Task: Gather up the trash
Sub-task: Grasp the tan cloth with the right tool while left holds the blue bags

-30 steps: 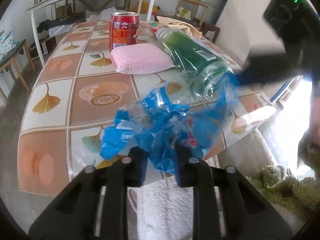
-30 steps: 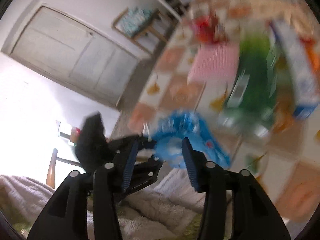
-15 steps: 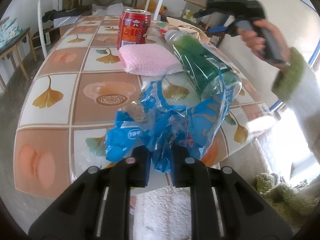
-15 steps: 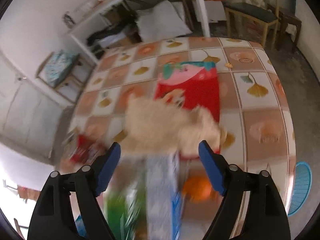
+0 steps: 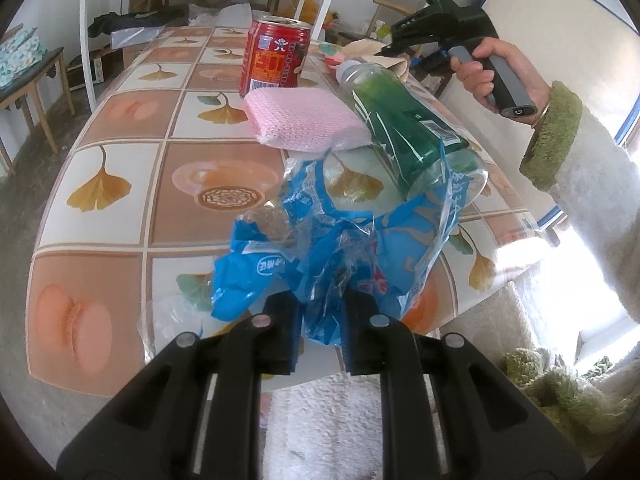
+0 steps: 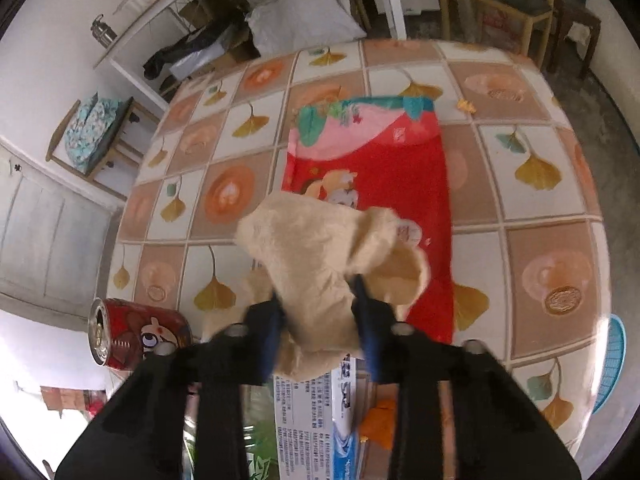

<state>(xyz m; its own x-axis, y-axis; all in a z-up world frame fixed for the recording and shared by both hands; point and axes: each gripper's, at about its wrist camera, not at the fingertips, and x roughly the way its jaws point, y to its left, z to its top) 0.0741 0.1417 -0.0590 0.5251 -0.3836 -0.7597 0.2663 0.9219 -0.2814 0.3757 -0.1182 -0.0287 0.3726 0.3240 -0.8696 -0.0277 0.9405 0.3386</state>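
**Trash collection: table holdings, both grippers loaded**

Left gripper (image 5: 320,320): jaws drawn narrow and clamped on a crumpled blue plastic bag (image 5: 332,240), which bunches upward from the pads, its far flap draped against the base of the green bottle. The grip sits at the near edge of the table (image 5: 120,160), above a white fleecy cover below the rim.

Right gripper (image 6: 318,312): jaws have just been closing and now pinch a wad of beige crumpled paper (image 6: 320,248) (soft-looking; material uncertain), held over the middle of the table.

Items outward from the left jaws:
- Green bottle (image 5: 400,128), plastic, lying on its side, cap pointing away.
- Pink sponge (image 5: 300,120), touching the bottle's flank.
- Red can (image 5: 276,60), upright, opened, just behind the sponge.

Items outward from the right jaws:
- Red printed packet (image 6: 372,152), flat, partly under the paper wad.
- White and blue carton (image 6: 320,412), directly beneath the fingers.

Open room: bare tiled cloth to the left of the bag and sponge, and on the far right half beyond the packet. A person's right hand (image 5: 492,68) holds the other gripper's handle above the table's right edge.
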